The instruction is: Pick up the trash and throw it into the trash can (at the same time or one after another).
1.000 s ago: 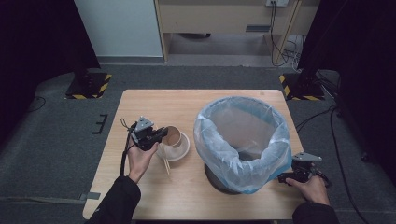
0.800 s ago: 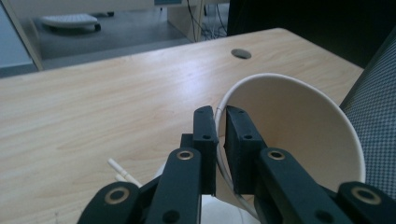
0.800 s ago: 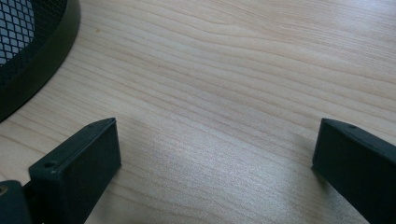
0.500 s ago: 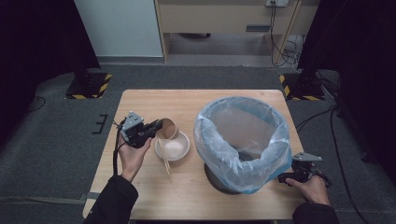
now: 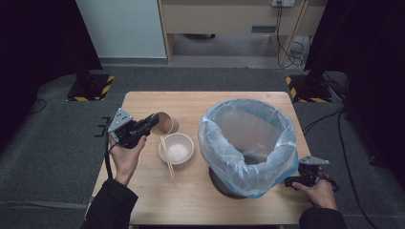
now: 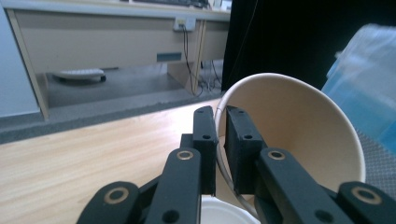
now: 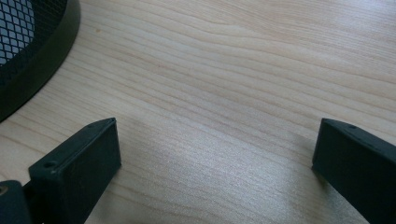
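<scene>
A brown paper cup [image 5: 165,124] hangs tilted on its side above the table's left half. My left gripper [image 5: 152,123] is shut on its rim. In the left gripper view the jaws pinch the cup [image 6: 299,140] wall, with the empty inside facing me. Below it sits a white bowl [image 5: 176,149] with a pair of wooden chopsticks [image 5: 166,155] lying across its left edge. A black mesh bin lined with a pale blue bag [image 5: 246,140] stands on the right. My right gripper [image 5: 288,182] rests open on the wood beside the bin's base [image 7: 32,60].
The wooden table [image 5: 157,200] has bare wood at the front left and along the far edge. Dark floor surrounds it, with a cabinet and cables beyond the far side.
My left gripper has lifted the paper cup out of the white bowl and drawn it back to the left, tipping it sideways. The right gripper has stayed put.
</scene>
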Demonstrator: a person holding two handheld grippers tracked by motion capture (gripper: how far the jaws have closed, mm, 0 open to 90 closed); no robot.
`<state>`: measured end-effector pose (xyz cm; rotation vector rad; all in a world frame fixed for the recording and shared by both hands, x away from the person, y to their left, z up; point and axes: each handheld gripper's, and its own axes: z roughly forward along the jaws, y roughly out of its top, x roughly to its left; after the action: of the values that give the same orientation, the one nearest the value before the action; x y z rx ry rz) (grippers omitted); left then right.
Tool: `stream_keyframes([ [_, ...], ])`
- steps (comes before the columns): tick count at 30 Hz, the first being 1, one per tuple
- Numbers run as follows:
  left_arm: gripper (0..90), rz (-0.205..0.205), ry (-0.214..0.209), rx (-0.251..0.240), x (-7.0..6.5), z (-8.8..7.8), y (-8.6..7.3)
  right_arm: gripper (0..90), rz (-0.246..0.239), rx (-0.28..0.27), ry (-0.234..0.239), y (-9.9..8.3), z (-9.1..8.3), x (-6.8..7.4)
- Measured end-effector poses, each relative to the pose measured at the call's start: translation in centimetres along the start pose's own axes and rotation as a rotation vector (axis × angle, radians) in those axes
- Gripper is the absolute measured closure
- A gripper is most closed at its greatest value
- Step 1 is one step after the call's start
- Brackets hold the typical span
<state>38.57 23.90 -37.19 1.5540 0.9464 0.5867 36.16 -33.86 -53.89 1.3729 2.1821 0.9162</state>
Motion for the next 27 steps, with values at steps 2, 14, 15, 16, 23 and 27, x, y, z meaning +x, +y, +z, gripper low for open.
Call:
stream_keyframes([
  [2, 82.7, -0.003, -0.004, -0.022, 0.0, -0.4, 0.4, 1.2, 0.001, 0.0, 0.0, 0.0, 0.0, 0.0],
  [14, 82.7, 0.009, -0.04, -0.151, -1.2, -3.0, 3.1, 1.2, 0.002, 0.0, 0.0, 0.0, 0.0, 0.0],
  [15, 82.7, 0.012, -0.044, -0.159, -1.3, -3.1, 3.3, 1.2, 0.001, 0.0, 0.0, 0.0, 0.0, 0.0],
  [16, 82.7, 0.011, -0.048, -0.167, -1.5, -3.2, 3.4, 1.2, 0.0, 0.0, 0.0, 0.0, 0.0, 0.0],
  [23, 82.7, 0.021, -0.075, -0.219, -2.5, -4.2, 4.4, 1.2, 0.001, 0.0, 0.0, 0.0, 0.0, 0.0],
  [27, 82.7, 0.033, -0.094, -0.25, -3.2, -4.8, 5.0, 1.2, 0.001, 0.0, 0.0, 0.0, 0.0, 0.0],
])
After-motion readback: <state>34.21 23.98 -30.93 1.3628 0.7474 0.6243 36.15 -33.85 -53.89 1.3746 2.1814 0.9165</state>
